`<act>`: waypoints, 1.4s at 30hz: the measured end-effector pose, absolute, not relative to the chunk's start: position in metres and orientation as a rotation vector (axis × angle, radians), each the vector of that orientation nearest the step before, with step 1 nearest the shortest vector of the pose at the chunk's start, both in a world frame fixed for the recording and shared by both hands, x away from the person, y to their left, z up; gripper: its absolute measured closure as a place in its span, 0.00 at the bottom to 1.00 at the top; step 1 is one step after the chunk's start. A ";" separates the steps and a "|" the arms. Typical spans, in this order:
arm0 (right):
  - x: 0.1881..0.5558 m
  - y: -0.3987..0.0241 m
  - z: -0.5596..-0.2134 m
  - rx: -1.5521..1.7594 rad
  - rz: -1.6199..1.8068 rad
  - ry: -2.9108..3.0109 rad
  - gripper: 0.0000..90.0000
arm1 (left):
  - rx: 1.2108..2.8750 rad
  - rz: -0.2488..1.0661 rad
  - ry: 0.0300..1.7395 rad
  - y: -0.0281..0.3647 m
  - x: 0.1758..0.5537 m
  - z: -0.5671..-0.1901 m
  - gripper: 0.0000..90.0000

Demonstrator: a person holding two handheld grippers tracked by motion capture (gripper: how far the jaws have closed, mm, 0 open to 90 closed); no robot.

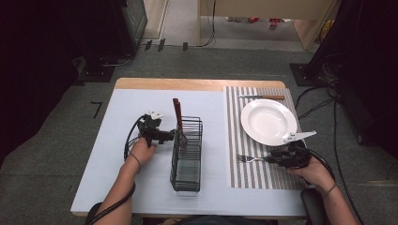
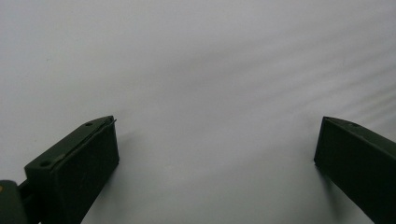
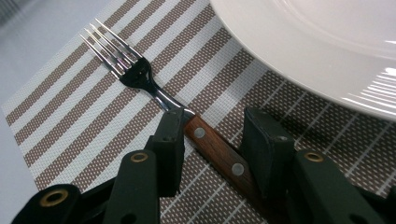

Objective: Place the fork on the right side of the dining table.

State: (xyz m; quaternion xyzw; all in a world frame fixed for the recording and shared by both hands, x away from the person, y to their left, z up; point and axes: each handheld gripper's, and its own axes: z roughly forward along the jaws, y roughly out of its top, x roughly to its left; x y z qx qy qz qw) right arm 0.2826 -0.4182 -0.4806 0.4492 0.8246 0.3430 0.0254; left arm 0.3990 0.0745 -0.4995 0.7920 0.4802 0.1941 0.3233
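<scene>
A fork [image 1: 248, 159] with a wooden handle lies flat on the striped placemat [image 1: 256, 178], tines pointing left. My right gripper [image 1: 273, 159] sits low over its handle. In the right gripper view the fork [image 3: 140, 77] handle runs between the jaws of the right gripper [image 3: 213, 119]; one jaw is beside the handle, the other stands apart from it, so it is open. My left gripper [image 1: 170, 136] rests by the left wall of a black wire basket [image 1: 187, 161]. Seen from the left gripper [image 2: 215, 135], its jaws are wide open over the plain white table cover.
A white plate [image 1: 268, 121] sits on the placemat just behind the right gripper, with a wood-handled knife [image 1: 263, 97] beyond it. A brown-handled utensil [image 1: 177, 115] stands upright in the basket's far end. The white cover [image 1: 141, 187] spans the table's left side.
</scene>
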 end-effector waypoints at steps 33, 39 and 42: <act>0.276 -0.456 -0.480 1.354 1.093 2.542 0.78 | 2.078 0.509 1.260 0.075 0.399 -0.499 0.00; 0.277 -0.457 -0.475 1.367 1.171 2.485 0.74 | 2.079 0.510 1.260 0.075 0.399 -0.500 0.00; 0.278 -0.451 -0.469 1.353 1.209 2.466 0.74 | 2.079 0.510 1.260 0.075 0.399 -0.499 0.00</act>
